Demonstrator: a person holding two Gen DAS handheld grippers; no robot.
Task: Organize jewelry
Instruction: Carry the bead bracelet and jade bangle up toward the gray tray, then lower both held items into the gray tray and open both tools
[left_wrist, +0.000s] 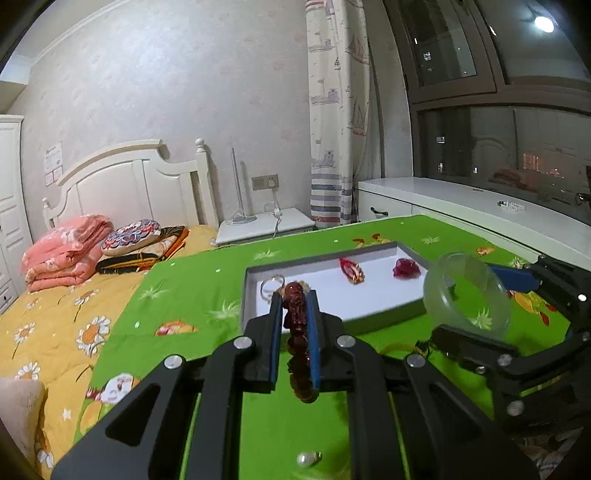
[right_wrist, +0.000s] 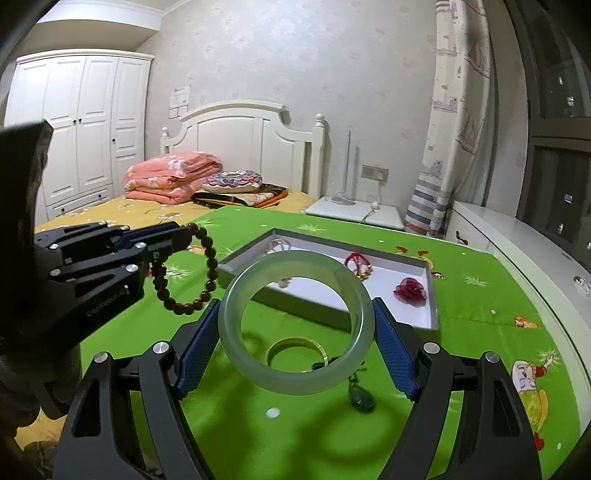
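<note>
My left gripper (left_wrist: 294, 302) is shut on a dark red bead bracelet (left_wrist: 298, 332), held above the green cloth just in front of the white jewelry tray (left_wrist: 332, 291); the bracelet hangs as a loop in the right wrist view (right_wrist: 192, 273). My right gripper (right_wrist: 295, 325) is shut on a pale green jade bangle (right_wrist: 295, 321), held above the cloth before the tray (right_wrist: 413, 280); the bangle also shows in the left wrist view (left_wrist: 467, 295). In the tray lie a red pendant (left_wrist: 351, 270), a red flower piece (left_wrist: 405, 268) and a thin ring (left_wrist: 271, 286).
On the green cloth (right_wrist: 480, 314) under the bangle lie a gold bangle (right_wrist: 295, 349) and a dark green pendant (right_wrist: 362, 400). A pearl (left_wrist: 308, 459) lies near me. A bed with folded bedding (right_wrist: 170, 181) is behind left, a white counter (left_wrist: 480, 206) at right.
</note>
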